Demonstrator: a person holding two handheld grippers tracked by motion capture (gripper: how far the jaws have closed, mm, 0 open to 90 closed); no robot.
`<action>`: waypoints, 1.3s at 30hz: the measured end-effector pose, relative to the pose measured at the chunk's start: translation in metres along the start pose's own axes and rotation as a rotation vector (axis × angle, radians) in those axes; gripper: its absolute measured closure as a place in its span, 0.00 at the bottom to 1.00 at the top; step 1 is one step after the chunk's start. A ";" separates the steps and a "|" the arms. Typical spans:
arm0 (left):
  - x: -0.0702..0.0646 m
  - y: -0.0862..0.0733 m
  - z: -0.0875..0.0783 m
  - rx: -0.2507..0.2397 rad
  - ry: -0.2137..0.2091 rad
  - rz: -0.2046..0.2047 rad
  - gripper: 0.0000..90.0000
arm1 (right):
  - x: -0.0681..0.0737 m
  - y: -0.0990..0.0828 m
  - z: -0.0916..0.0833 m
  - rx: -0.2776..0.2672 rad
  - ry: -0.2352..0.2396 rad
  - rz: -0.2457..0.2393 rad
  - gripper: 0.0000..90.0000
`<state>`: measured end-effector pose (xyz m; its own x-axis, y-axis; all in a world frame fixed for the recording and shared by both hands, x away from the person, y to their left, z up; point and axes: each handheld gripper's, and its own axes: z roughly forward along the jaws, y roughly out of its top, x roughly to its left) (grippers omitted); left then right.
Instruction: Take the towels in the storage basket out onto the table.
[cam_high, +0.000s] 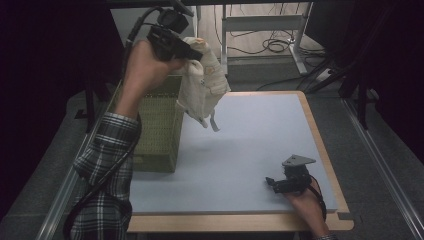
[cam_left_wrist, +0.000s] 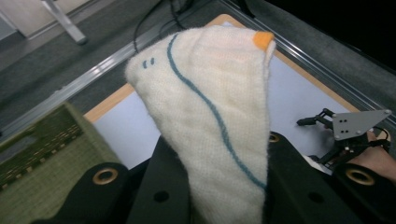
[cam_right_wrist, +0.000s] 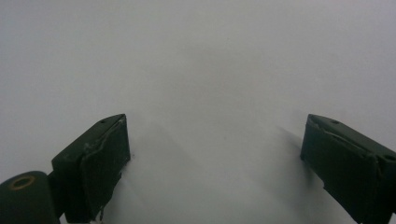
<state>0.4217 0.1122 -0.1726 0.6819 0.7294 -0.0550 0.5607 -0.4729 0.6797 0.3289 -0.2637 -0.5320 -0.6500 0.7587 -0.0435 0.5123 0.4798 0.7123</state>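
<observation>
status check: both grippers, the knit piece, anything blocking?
Left gripper shut on cream knit garment, held up beside green basket. Right gripper open, low at the table. Nothing blocking.

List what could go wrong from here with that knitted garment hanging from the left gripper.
1. The left gripper pinches only a fold of the cream knitted garment; most of it dangles free, so it might slip out.
2. Its loose strap hangs beside the green basket and could snag on the rim.
3. The right gripper rests open on the table, too far off to catch a drop.
</observation>
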 end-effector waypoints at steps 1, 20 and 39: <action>-0.002 0.001 0.006 0.007 -0.008 0.007 0.91 | 0.000 0.000 0.000 0.000 0.000 0.000 0.09; -0.015 -0.006 0.132 0.093 -0.076 0.083 0.90 | 0.000 0.000 0.000 0.001 0.003 0.001 0.09; -0.040 -0.076 0.254 0.178 -0.253 0.114 0.83 | 0.000 0.000 0.000 0.000 0.002 0.000 0.09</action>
<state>0.4714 -0.0068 -0.4077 0.8277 0.5312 -0.1809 0.5319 -0.6399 0.5546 0.3292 -0.2638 -0.5322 -0.6515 0.7575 -0.0420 0.5120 0.4798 0.7125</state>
